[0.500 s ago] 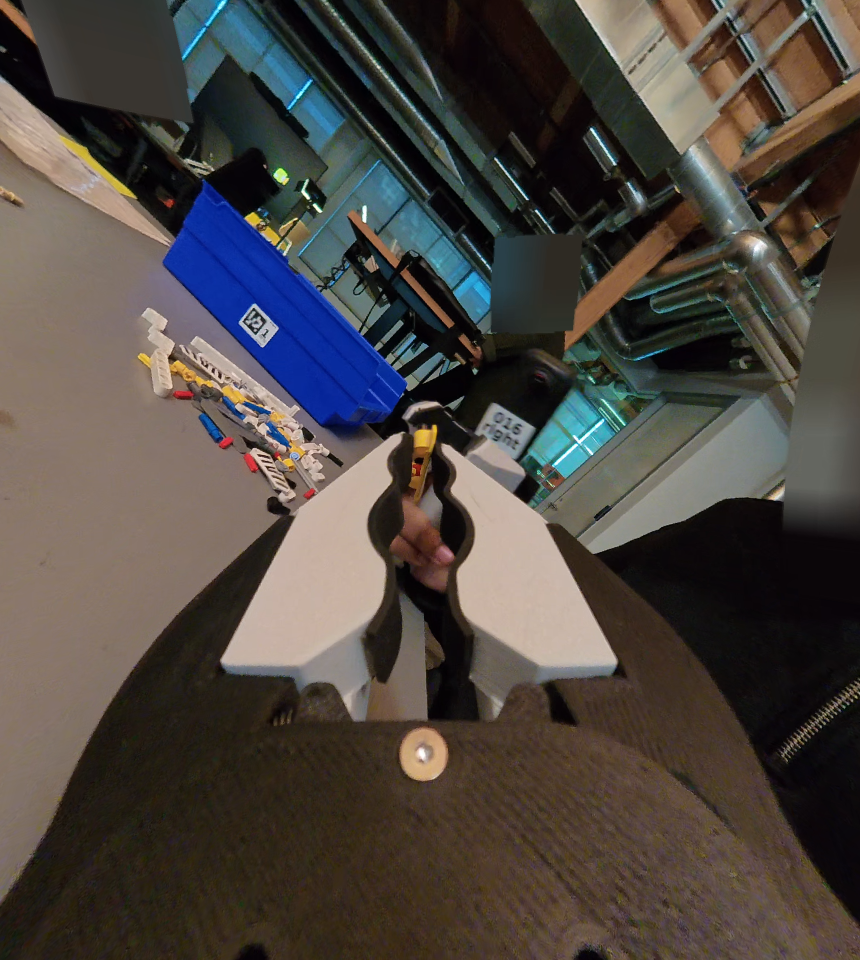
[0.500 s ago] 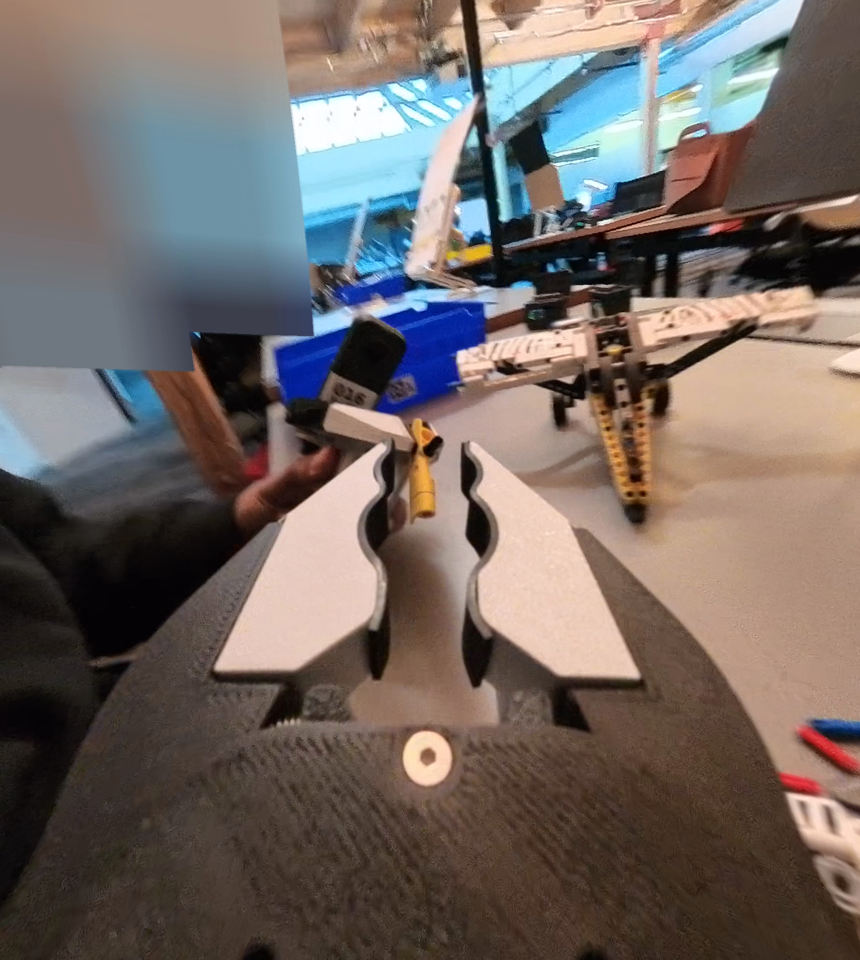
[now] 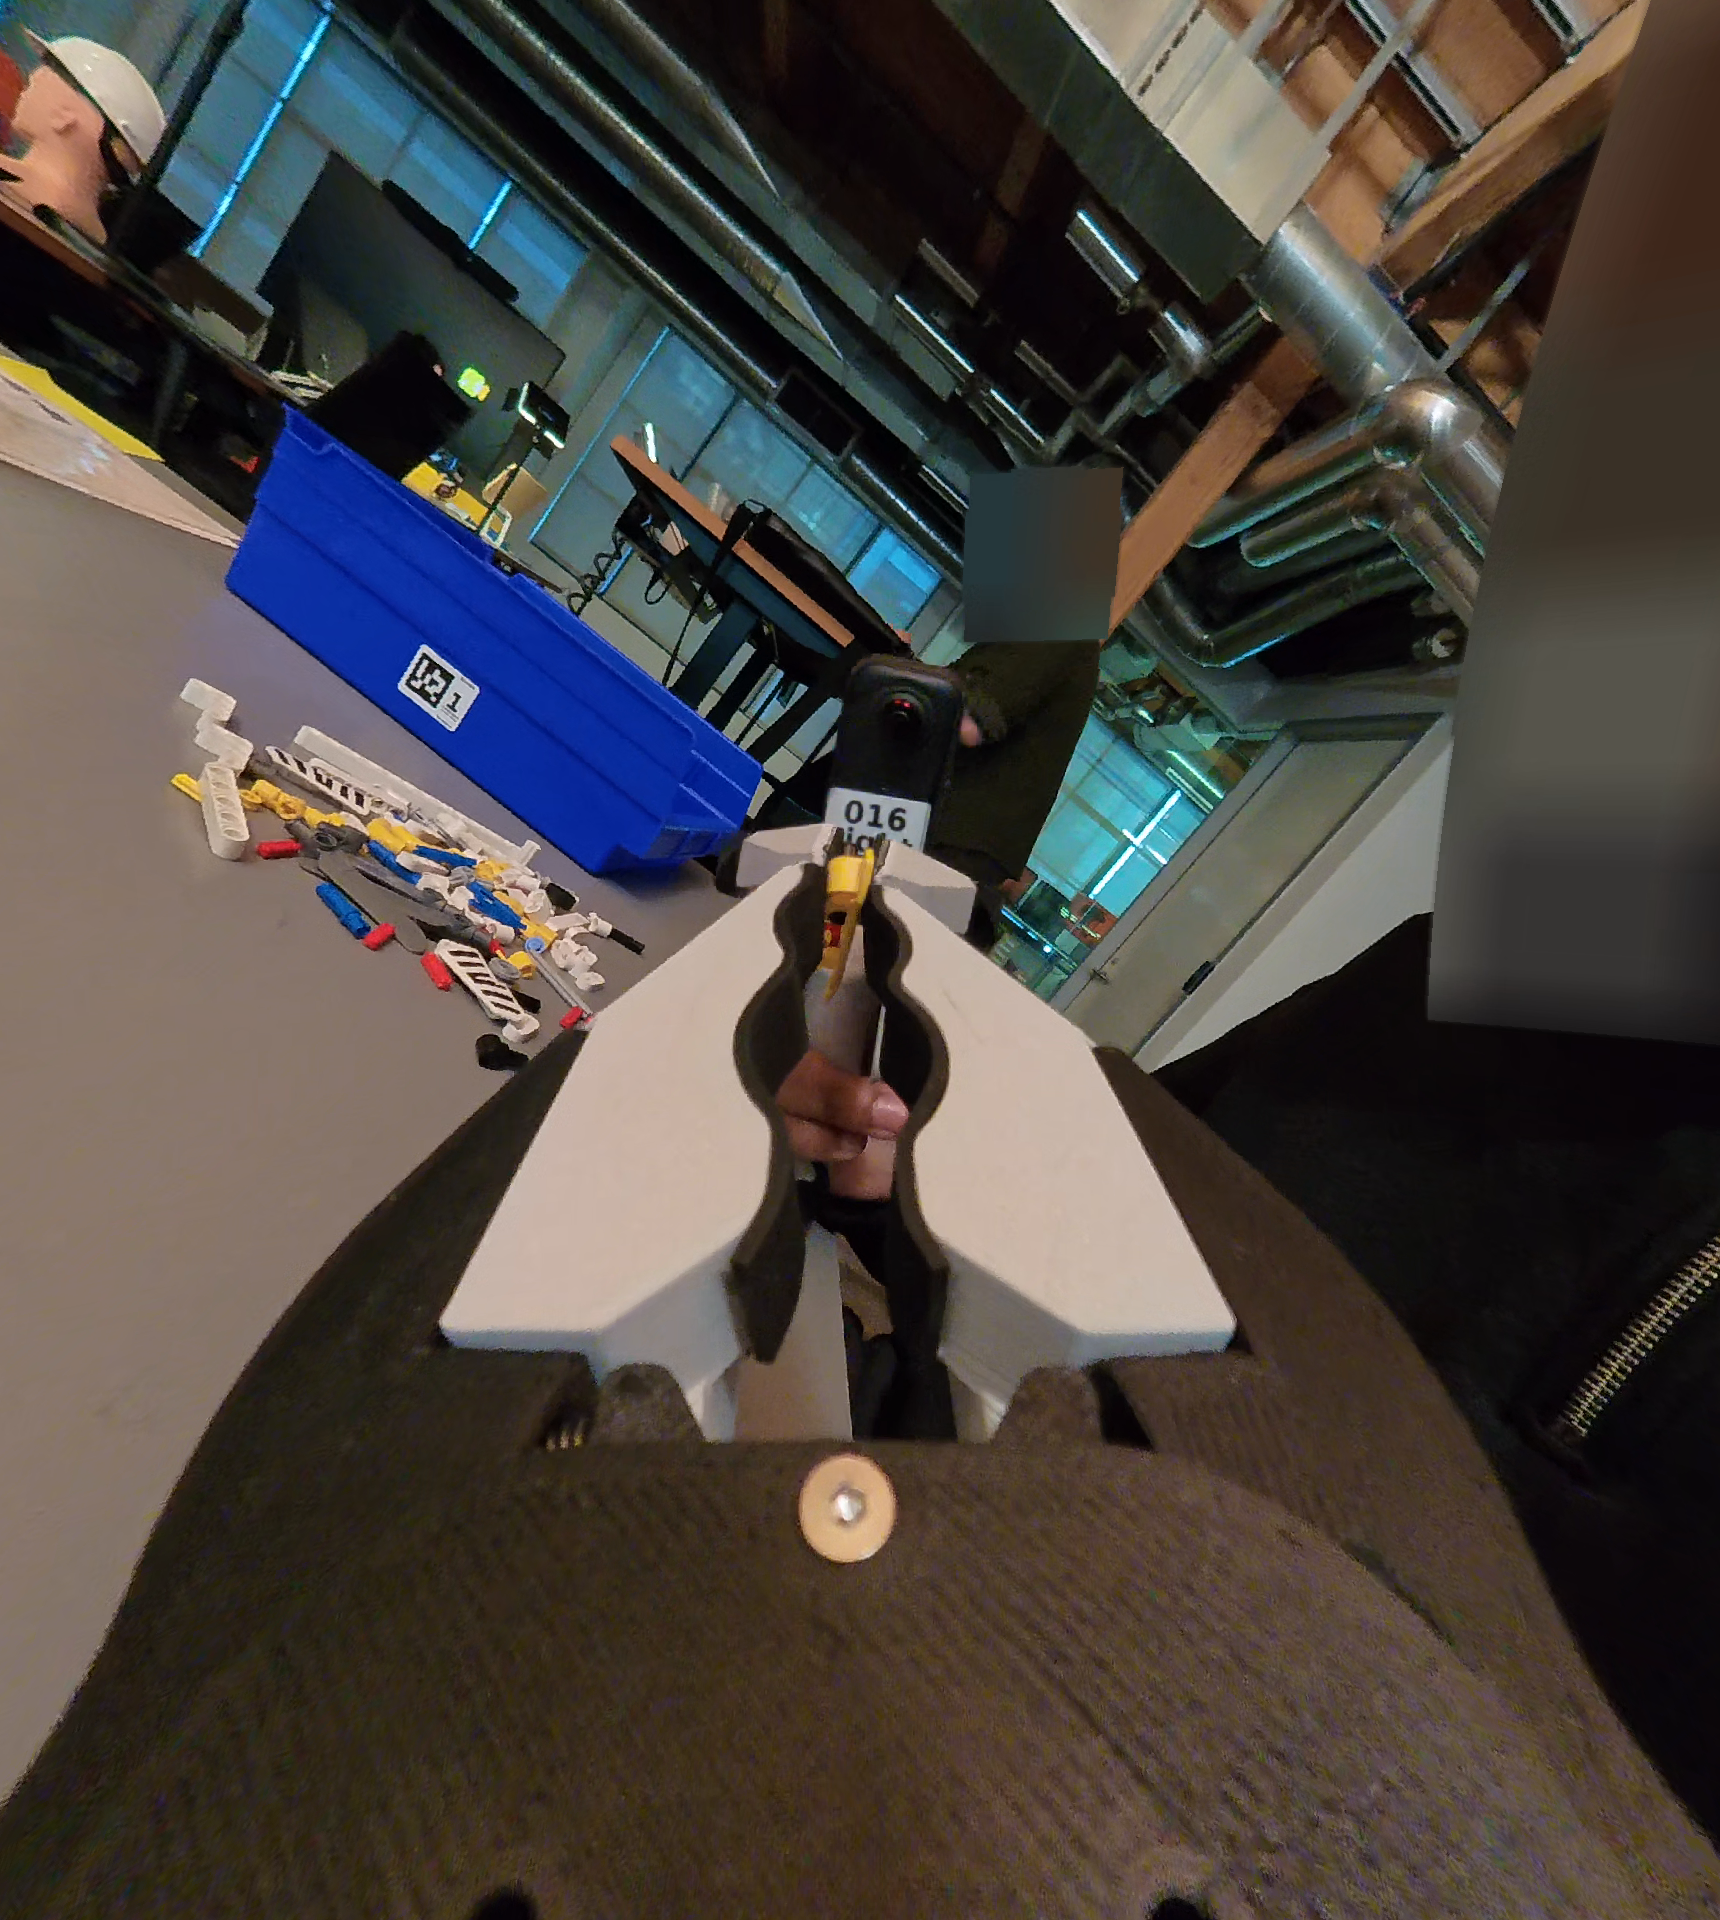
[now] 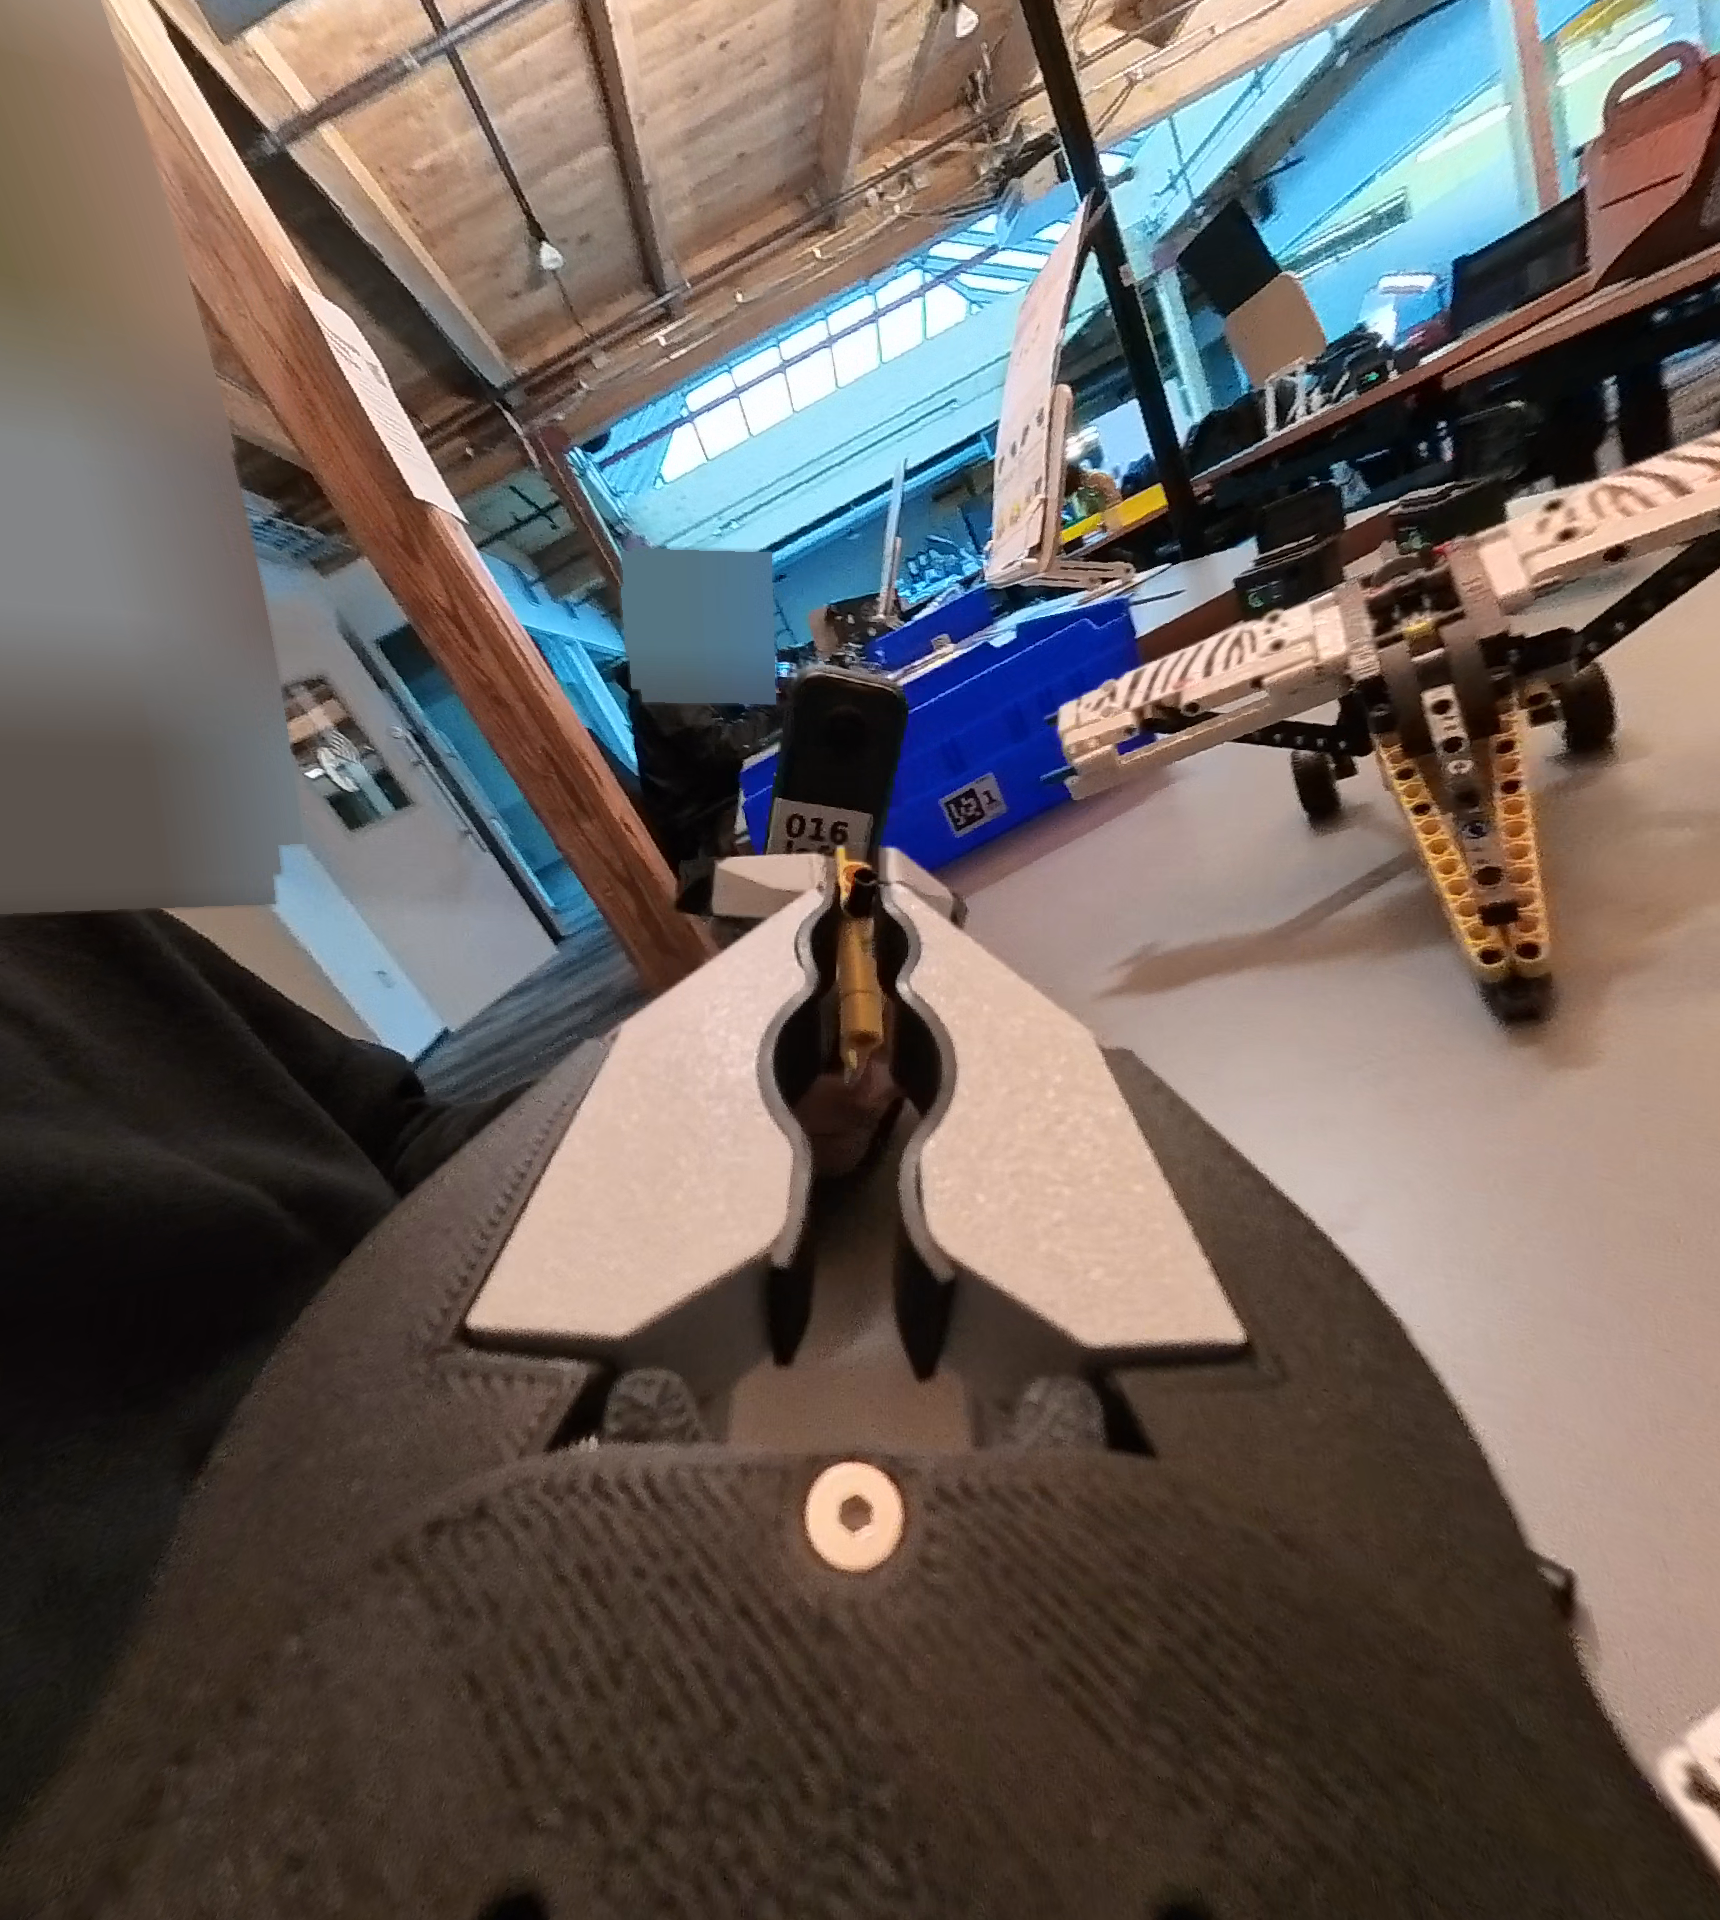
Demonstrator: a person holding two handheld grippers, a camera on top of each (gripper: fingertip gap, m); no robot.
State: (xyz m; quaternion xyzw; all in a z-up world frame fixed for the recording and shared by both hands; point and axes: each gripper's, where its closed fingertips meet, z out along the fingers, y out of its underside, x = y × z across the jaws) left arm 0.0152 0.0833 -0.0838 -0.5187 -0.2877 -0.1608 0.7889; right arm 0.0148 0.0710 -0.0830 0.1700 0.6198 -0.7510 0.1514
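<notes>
Between both grippers' (image 3: 851, 868) (image 4: 856, 883) shut tips, yellow piece (image 3: 843, 904), pinched.

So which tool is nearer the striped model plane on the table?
Left, probably. The left tool and right tool meet tip to tip on a yellow piece; the model stands ahead-right of the right tool, past those tips, so beside the left tool's body.

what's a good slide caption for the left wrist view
Left tongs shut on a small yellow piece, meeting the right tongs head-on, beside loose building parts and a blue bin.
</notes>
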